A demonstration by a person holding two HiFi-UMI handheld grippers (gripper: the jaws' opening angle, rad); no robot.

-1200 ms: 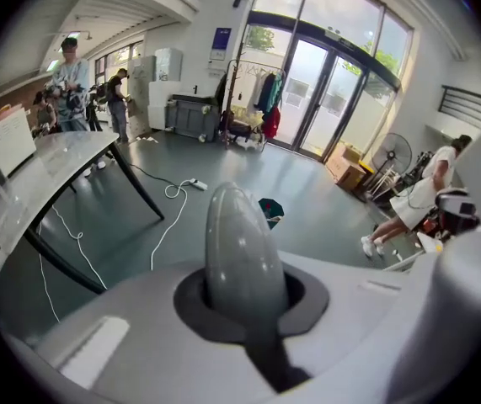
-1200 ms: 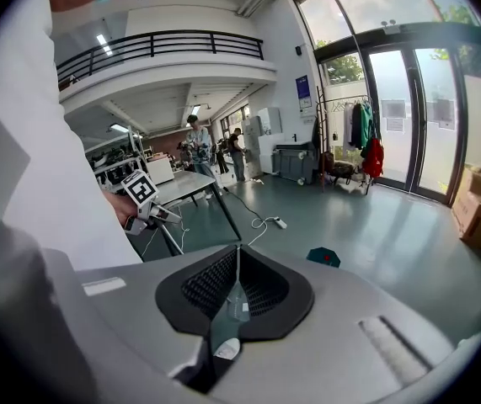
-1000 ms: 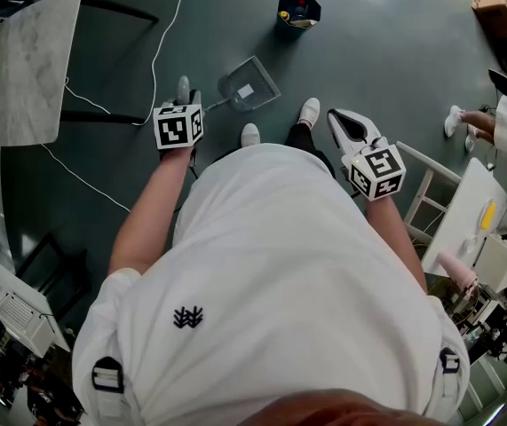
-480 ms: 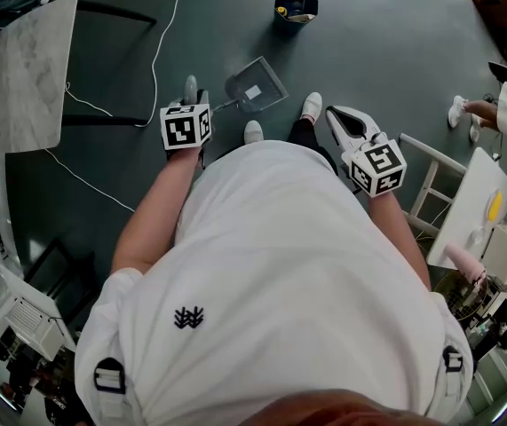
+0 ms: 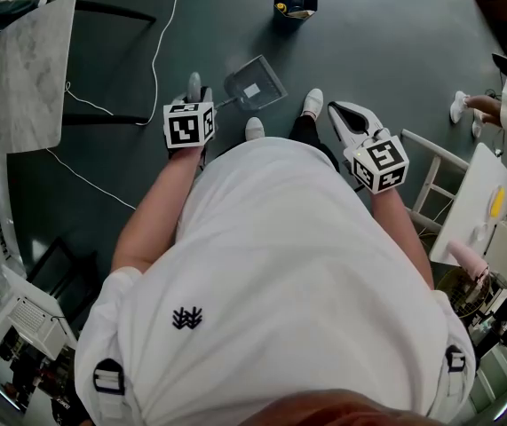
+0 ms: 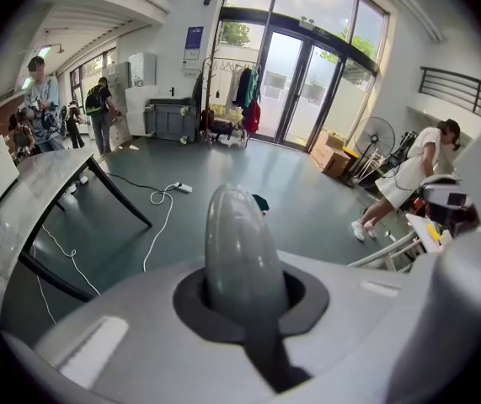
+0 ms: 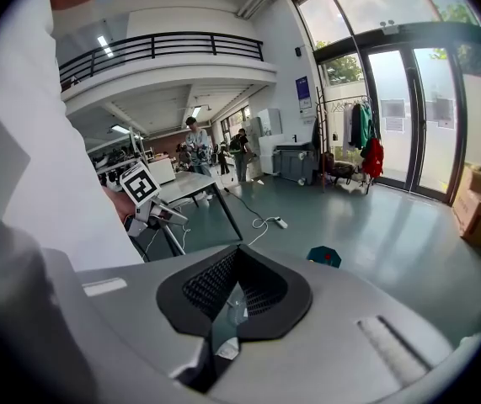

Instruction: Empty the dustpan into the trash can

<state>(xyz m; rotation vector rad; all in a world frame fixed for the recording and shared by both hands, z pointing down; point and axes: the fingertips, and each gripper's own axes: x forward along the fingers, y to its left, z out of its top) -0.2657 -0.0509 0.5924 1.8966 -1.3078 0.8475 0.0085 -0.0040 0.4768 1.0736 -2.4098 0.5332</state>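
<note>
My left gripper (image 5: 194,96): arm extended forward and down, jaws clamped on dustpan handle (image 6: 240,242). My right gripper (image 5: 342,115): arm bent at right side, jaws together, pointing forward. Both marker cubes face up.

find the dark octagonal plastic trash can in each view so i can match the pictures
Head view: the dark octagonal plastic trash can stands on the floor at top centre.
Left gripper view: a small dark sliver at mid-frame, just right of the grey dustpan handle.
Right gripper view: a small teal-dark shape on the floor, right of centre.
Shared landmark: the white floor cable.
</note>
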